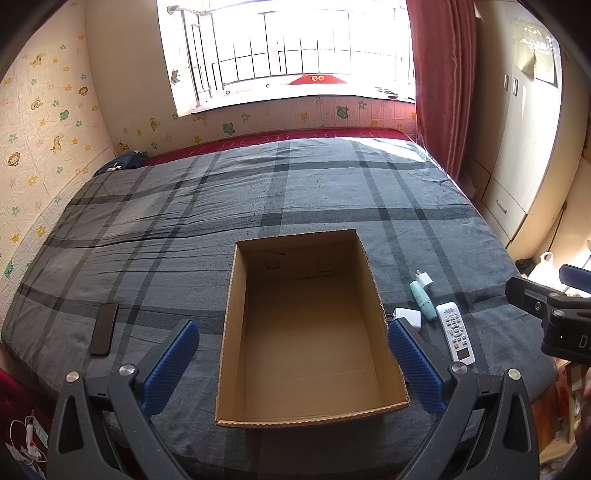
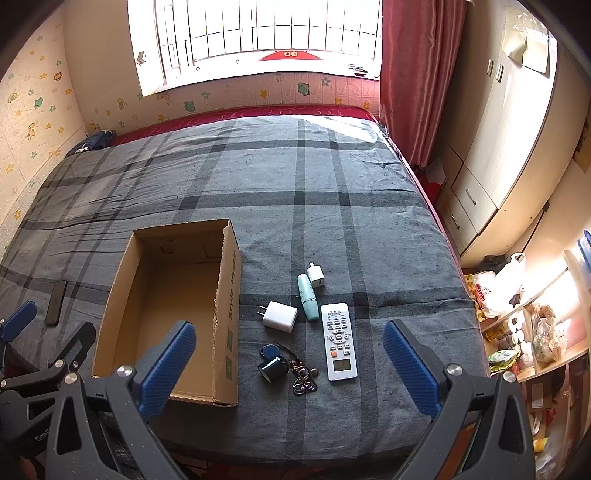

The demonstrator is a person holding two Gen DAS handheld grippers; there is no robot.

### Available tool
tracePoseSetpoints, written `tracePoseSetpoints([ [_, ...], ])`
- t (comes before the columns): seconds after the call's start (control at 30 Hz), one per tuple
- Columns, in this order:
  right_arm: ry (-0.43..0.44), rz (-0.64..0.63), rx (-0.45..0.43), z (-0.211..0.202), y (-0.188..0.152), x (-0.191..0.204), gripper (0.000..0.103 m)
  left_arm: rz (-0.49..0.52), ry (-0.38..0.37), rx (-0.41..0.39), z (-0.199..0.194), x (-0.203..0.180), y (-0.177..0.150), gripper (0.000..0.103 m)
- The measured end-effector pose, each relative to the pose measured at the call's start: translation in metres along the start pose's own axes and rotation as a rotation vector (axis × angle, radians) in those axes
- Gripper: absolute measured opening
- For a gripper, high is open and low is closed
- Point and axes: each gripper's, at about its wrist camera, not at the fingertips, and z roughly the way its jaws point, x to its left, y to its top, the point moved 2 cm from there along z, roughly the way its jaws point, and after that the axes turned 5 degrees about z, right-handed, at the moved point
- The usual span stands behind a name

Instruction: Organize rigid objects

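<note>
A bed covered with a grey plaid blanket fills most of both views, with a barred window and a red curtain beyond its far end and a pale wardrobe to its right. On the blanket, toward the near edge, stands an open cardboard box with nothing visible inside it; in the right wrist view it sits left of centre, printed lettering running along its right wall. The left gripper hangs over the box, tilted downward, its blue-padded jaws spread wide with nothing between them but the box below. The right gripper is likewise tilted down and spread wide, holding nothing, above the loose items lying to the right of the box. Largest of these is a white remote control, lying lengthwise with its small screen toward the near edge. To the left of its far end is a white charger plug, prongs pointing toward the box. Between them and a little farther off lies a mint-green tube, touching or just beside a smaller white plug adapter. Nearer the camera sit a small dark round object, a blue key fob and a cluster of keys on rings. A dark phone lies flat on the blanket well to the left of the box.
</note>
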Motion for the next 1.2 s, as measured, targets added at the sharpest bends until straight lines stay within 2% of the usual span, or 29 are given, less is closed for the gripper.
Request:
tracePoseSetpoints([
  [1.2, -0.001, 0.001, 0.002, 0.0035, 0.0018, 0.0018, 0.103, -0.013, 0.002, -0.001, 0.0040, 0.0062, 0.0009, 0.103],
])
